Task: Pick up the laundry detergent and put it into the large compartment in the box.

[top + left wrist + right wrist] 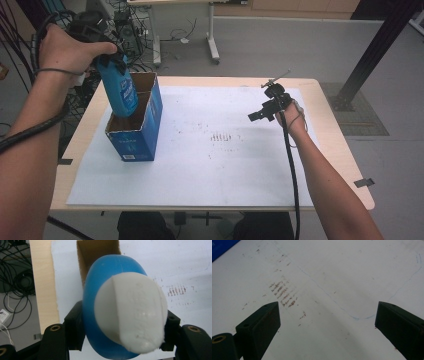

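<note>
High view: at the desk's (330,150) left edge, the left gripper (107,55) has its jaws clamped on a blue bottle (120,92), lower end dipping into an open blue carton (140,130). White paper (225,170) lies bare rightward. Right gripper (265,111) hovers far right, jaws spread wide, holding nothing.

Both forearms are bare, with no sleeves. A thin dark band circles the left wrist (60,71). The left gripper (122,336) is black, its blocky jaws carrying brass-ringed screw holes at 7 and 5 o'clock. The right gripper (327,322) has the same black, squared jaws, scuffed with rusty specks, and one brass ring at 8 o'clock. A black cable (292,170) trails from each gripper.
</note>
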A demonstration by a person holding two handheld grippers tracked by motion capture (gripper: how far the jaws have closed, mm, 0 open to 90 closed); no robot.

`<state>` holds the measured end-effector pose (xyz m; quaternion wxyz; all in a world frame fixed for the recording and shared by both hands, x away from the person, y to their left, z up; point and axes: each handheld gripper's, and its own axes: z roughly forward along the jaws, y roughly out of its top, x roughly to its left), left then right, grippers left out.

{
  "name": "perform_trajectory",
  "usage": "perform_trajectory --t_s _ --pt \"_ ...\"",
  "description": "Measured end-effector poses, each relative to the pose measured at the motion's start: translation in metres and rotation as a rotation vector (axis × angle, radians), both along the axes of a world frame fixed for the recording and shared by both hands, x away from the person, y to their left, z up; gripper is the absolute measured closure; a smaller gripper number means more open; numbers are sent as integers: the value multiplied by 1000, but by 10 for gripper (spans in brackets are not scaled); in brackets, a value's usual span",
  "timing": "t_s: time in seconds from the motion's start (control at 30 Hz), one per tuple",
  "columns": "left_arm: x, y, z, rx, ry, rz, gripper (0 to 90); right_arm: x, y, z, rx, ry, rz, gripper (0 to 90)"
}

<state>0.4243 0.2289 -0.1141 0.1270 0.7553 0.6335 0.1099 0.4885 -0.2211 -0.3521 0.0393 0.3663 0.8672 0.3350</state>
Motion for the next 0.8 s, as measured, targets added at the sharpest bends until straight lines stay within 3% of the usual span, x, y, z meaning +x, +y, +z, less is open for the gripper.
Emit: perform_trajectory --t_s 0.43,0.8 --pt "3 1 -33 2 11 25 383 0 2 -1 9 2 7 57" --pt "4 5 -64 -16 48 45 383 -1 4 -2 10 4 8 56"
